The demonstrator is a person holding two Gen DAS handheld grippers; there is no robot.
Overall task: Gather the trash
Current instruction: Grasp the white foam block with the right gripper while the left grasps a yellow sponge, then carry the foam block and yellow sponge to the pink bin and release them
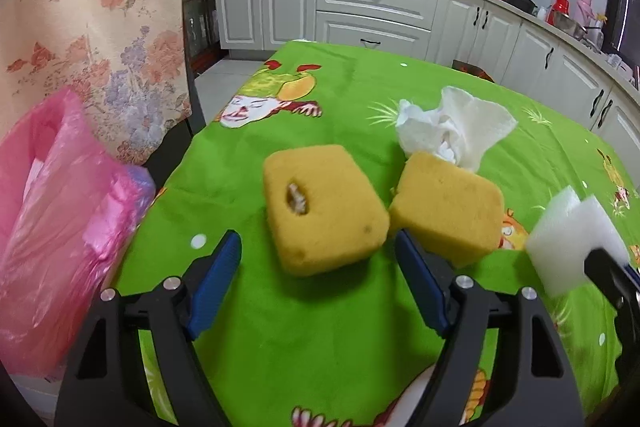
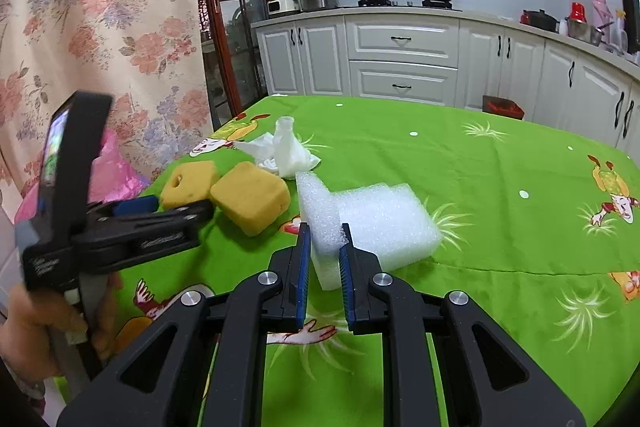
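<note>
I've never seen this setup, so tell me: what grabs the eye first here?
The bright green cartoon tablecloth dominates. On it, two yellow sponges lie just ahead of the open left gripper, with crumpled white tissue behind them. The right gripper is shut on a white foam block; a pink plastic bag hangs at the table's left edge.

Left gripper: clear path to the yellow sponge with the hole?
Probably yes. The left gripper is open, with the holed sponge straight ahead between its fingers and nothing between them. The second sponge crowds the right finger.
</note>
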